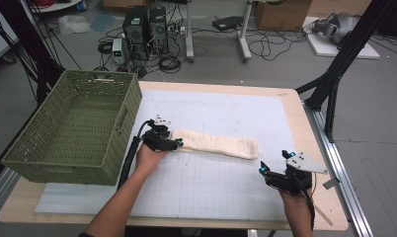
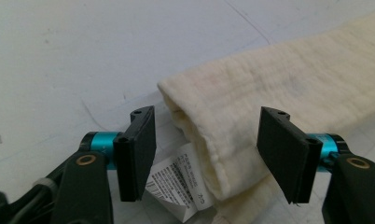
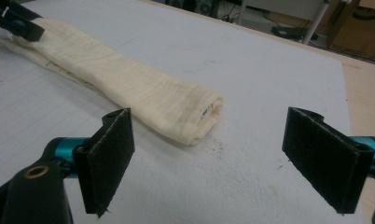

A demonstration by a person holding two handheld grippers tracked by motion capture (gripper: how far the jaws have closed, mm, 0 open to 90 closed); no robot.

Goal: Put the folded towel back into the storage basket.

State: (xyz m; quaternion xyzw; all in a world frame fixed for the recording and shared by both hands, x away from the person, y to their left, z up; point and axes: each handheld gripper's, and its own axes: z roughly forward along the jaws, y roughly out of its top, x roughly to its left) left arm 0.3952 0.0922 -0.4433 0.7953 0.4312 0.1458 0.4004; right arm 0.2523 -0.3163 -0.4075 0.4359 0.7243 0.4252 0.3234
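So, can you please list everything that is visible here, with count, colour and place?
towel: one, cream, folded into a long strip, lying on the mat at mid table
label: one, white with print, at the towel's near end between the left tool's jaws
basket: one, olive green, woven, empty, at the table's left edge
mat: one, white with a faint grid, covering most of the table
table: one, light wood
computer towers: two, black, on the floor beyond the table, among cables
cardboard box: one, brown, on the floor at the back
left tool: one, black and teal, open, at the towel's left end
right tool: one, black and teal, open, just short of the towel's right end
forearms: two, coming in from the bottom edge
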